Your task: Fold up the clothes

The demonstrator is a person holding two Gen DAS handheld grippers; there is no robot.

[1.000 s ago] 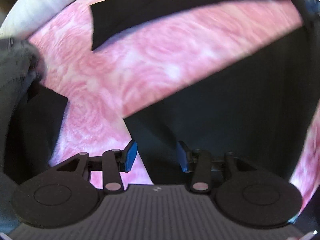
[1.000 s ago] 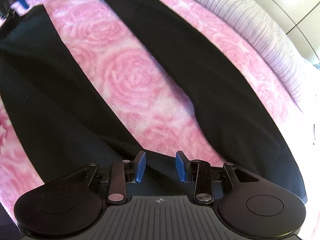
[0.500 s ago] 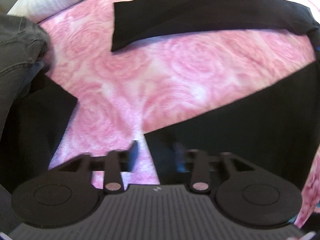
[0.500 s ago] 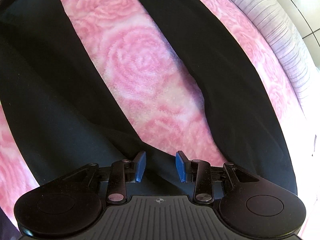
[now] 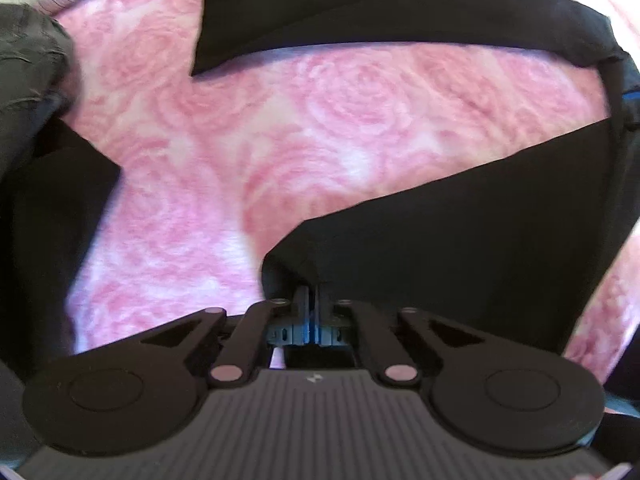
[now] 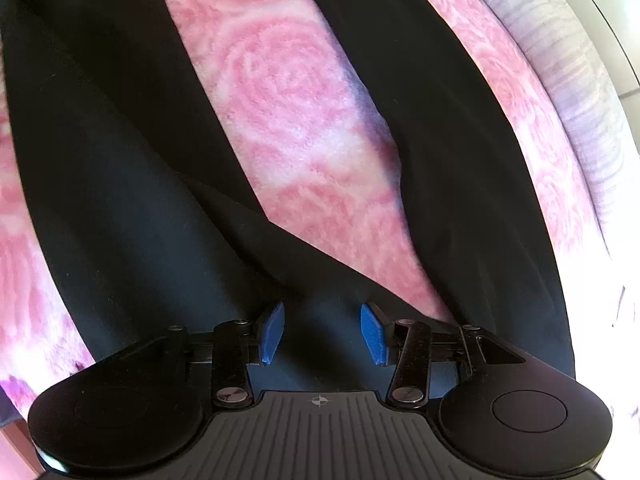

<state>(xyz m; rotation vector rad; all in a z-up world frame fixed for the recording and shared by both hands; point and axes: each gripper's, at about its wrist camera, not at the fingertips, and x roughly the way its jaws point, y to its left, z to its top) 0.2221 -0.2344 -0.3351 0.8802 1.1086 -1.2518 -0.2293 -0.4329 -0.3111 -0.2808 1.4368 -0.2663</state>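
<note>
L gripper [image 5: 311, 307]: jaws pinched on hem corner of black trousers [image 5: 460, 240], on pink rose blanket [image 5: 320, 128]. R gripper [image 6: 322, 332]: jaws just widened, spread over trousers' crotch, not gripping.

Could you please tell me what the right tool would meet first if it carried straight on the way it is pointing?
Most likely the black fabric trousers: the open right tool points at their cloth, which fills the gap between its blue pads, though depth is unclear.
</note>
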